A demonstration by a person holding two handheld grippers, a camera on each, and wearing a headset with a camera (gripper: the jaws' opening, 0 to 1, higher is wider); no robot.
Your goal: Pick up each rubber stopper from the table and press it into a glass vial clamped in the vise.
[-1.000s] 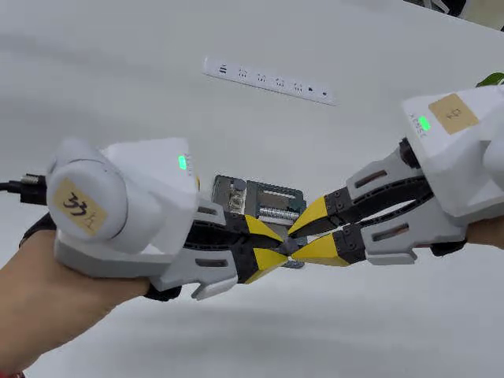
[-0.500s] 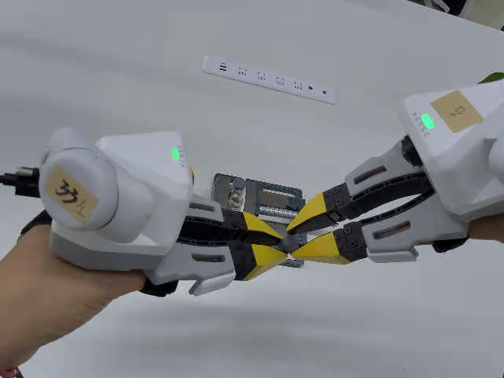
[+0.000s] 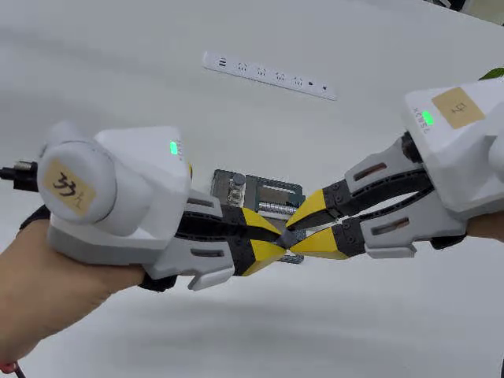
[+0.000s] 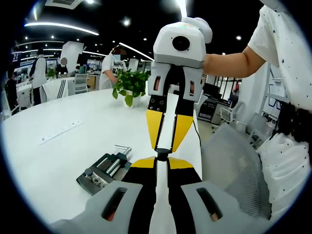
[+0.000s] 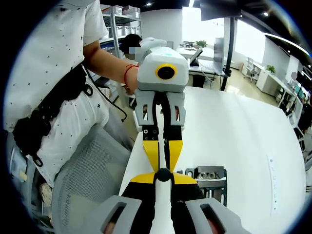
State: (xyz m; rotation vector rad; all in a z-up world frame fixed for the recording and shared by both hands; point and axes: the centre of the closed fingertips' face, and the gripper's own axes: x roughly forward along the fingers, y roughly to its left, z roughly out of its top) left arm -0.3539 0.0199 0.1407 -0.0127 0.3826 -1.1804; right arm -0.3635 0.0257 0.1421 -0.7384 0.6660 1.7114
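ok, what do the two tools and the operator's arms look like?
Left tool and right tool: white housings, green LEDs, tan handwritten labels, black linkages, yellow-and-black fingers. Black cable leaves the left one. Person: white star-print short sleeve, red wristband.

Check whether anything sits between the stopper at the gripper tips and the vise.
Nothing visible does. The rubber stopper is pinched where the tips of the left gripper and right gripper meet. In the left gripper view, bare table lies between it and the vise.
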